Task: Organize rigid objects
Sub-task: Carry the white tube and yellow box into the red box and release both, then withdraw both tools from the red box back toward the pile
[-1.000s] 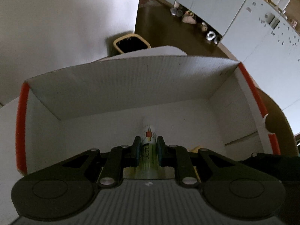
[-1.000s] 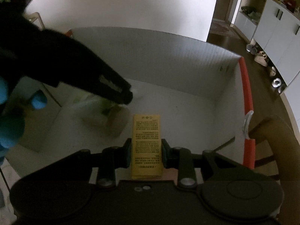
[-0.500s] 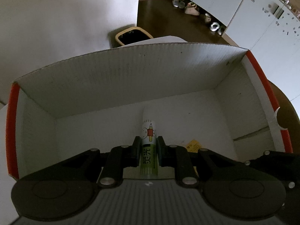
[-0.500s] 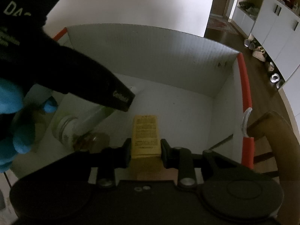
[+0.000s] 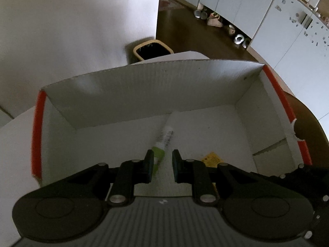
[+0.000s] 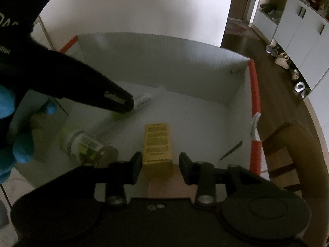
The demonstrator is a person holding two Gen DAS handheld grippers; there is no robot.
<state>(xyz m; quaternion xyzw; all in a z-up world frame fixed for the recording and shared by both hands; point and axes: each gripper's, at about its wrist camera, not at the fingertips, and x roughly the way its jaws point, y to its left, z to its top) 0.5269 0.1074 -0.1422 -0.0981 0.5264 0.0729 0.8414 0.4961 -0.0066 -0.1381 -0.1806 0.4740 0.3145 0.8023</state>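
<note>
**little i can actually read**

on my left gripper's black body, above the jar, i make out white letters "da" cut off by the picture edge, and a smaller line below ending in "tten". the yellow box right of the jar carries dense black print, too small to read. the jar's green label is blurred.
</note>
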